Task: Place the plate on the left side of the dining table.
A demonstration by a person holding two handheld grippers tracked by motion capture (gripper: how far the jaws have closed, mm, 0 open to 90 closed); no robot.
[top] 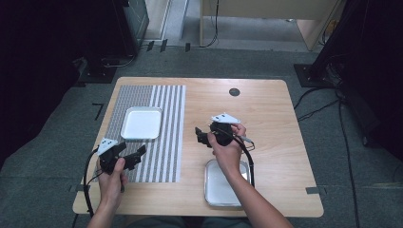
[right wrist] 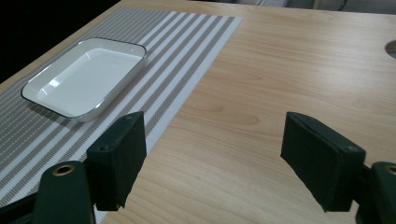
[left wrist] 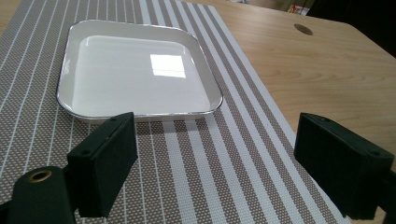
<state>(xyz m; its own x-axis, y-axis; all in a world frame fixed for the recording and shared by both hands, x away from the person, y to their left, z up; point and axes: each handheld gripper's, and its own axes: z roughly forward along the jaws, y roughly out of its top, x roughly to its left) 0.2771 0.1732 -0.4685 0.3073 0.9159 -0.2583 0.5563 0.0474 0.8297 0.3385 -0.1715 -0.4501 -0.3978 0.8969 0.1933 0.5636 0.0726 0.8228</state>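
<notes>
A white square tray rests on a grey striped mat at the table's left. My left gripper hovers over the mat's near part, just in front of the tray. Its jaws stand open with nothing between them. My right gripper is above the bare wood at mid-table and points left toward the mat and the tray. Its jaws are open and empty.
A second, metal-looking tray lies at the table's near edge, partly under the right forearm. A dark round cable hole sits near the far edge. The wooden table is bare on its right half. Cables run across the floor beyond.
</notes>
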